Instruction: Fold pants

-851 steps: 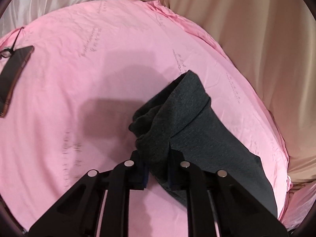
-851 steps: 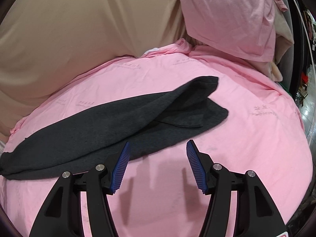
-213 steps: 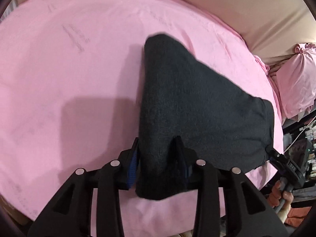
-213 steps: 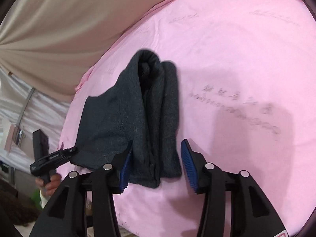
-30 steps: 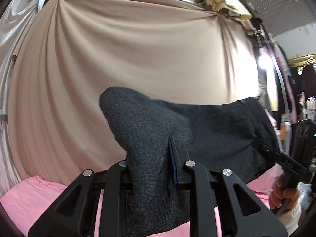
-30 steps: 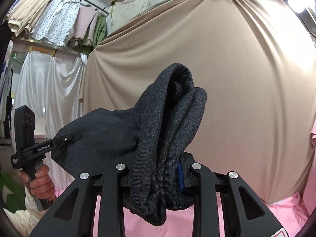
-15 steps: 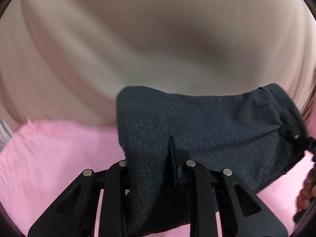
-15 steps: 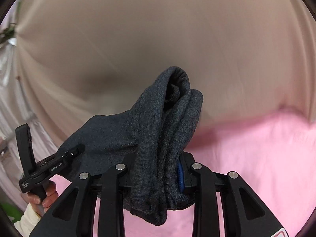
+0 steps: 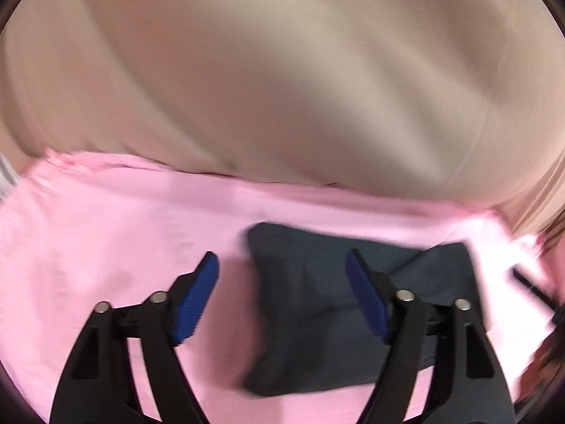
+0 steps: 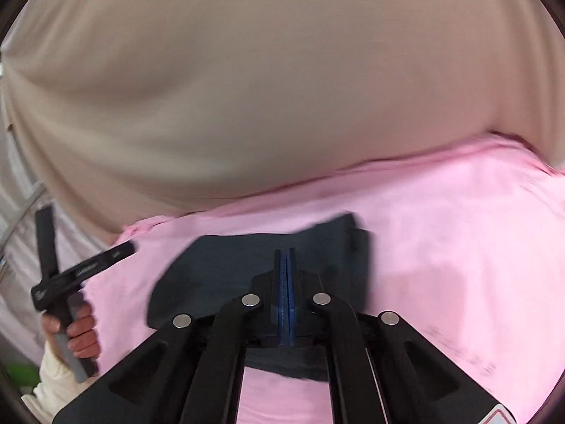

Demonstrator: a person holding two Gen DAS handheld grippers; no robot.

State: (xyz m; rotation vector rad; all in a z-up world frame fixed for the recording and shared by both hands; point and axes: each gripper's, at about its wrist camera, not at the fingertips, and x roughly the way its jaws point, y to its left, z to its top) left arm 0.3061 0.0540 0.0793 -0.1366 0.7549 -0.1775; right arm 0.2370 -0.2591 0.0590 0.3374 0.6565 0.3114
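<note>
The dark grey pants (image 9: 317,304) lie folded into a compact bundle on the pink bed sheet (image 9: 116,233). My left gripper (image 9: 280,258) hovers just above their left part. Its jaws are opening, the blue pads (image 9: 197,300) stand wide apart, and neither presses on the cloth. In the right wrist view the pants (image 10: 219,272) lie under and ahead of my right gripper (image 10: 286,258). Its jaws are closing, the blue pads meet, and no cloth is between them. Both views are motion-blurred.
A beige curtain (image 10: 282,88) hangs right behind the bed's far edge. A person's hand (image 10: 81,335) holds the left gripper's handle at the left of the right wrist view. Pink sheet stretches to the right of the pants (image 10: 459,247).
Both grippers came down from in front of the curtain to the bed. The pants, held in both a moment ago, now lie on the sheet. The left gripper opened wide; the right one shut empty.
</note>
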